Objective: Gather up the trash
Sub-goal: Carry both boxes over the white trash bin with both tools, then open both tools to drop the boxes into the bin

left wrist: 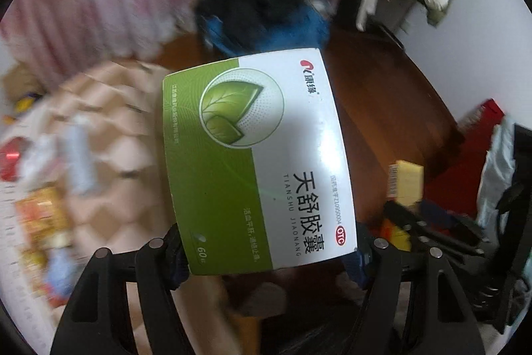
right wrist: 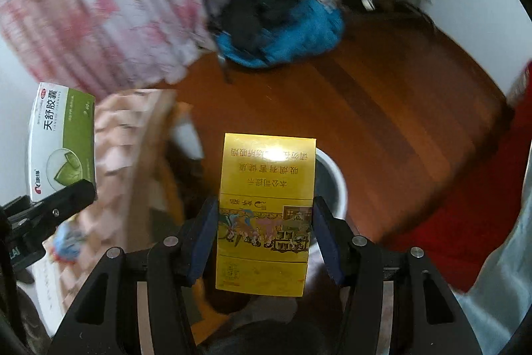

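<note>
Here, motion blur smears the bedding and floor clutter past telling. The left tool (left wrist: pixel 267 250) clamps the bottom edge of a flat, glossy green-and-white medicine box (left wrist: pixel 257 162), held aloft. The right tool (right wrist: pixel 266 235) pinches a shiny yellow cigarette pack (right wrist: pixel 266 212) above a white-rimmed bin (right wrist: pixel 332 185), mostly hidden behind it.

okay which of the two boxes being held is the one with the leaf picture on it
The green-and-white medicine box in the left claw. The right claw holds a plain yellow cigarette pack.

medicine box (left wrist: pixel 259 162): "TIANSHU JIAONANG", "OTC", "60" | yellow cigarette pack (right wrist: pixel 266 215): Chinese warning text
</note>
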The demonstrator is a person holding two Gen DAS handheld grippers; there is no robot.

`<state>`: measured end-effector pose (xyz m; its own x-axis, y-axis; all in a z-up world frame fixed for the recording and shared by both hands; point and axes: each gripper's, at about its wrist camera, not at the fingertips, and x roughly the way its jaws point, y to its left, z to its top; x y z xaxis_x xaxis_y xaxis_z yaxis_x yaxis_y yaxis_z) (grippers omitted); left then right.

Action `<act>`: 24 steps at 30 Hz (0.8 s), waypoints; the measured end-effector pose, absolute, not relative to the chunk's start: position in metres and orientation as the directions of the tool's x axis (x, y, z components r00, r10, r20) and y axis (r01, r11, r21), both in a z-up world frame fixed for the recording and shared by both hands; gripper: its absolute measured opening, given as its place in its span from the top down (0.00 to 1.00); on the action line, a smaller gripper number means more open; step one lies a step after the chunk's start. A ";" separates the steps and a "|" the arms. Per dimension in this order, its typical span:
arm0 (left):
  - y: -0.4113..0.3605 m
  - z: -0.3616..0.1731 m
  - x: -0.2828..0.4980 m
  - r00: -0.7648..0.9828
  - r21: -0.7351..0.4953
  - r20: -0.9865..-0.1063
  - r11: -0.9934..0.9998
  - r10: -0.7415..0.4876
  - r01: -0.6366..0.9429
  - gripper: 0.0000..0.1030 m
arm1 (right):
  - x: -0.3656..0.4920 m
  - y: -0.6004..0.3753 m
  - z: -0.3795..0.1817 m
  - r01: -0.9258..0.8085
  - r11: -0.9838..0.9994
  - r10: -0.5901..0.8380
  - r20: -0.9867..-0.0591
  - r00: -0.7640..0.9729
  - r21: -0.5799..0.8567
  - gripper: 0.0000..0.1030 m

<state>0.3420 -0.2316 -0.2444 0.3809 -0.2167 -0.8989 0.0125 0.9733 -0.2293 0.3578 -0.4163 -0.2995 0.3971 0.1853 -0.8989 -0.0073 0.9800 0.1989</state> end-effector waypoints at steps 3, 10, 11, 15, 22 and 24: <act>-0.247 -0.288 0.386 0.273 -0.280 -0.923 0.960 -0.271 0.006 0.29 | 0.384 -0.435 -0.339 0.035 0.975 0.197 -0.926 0.323 0.220 0.44; -0.250 -0.344 0.441 0.138 -0.331 -0.938 0.941 -0.319 -0.070 0.04 | 0.423 -0.457 -0.419 0.120 0.952 0.256 -0.947 0.193 0.282 0.43; -0.249 -0.345 0.445 0.135 -0.331 -0.938 0.941 -0.319 -0.078 0.04 | 0.426 -0.460 -0.429 0.135 0.945 0.270 -0.945 0.184 0.297 0.43; -0.260 -0.337 0.428 0.153 -0.273 -0.954 0.959 -0.259 -0.073 0.03 | 0.433 -0.466 -0.451 0.159 0.942 0.272 -0.949 0.158 0.297 0.18; -0.265 -0.334 0.404 0.209 -0.049 -0.977 0.999 -0.043 -0.022 0.03 | 0.424 -0.472 -0.456 0.174 0.969 0.153 -0.981 0.123 0.173 0.00; -0.263 -0.334 0.397 0.215 -0.040 -0.976 0.999 -0.033 -0.026 0.03 | 0.419 -0.471 -0.453 0.165 0.974 0.139 -0.984 0.108 0.156 0.00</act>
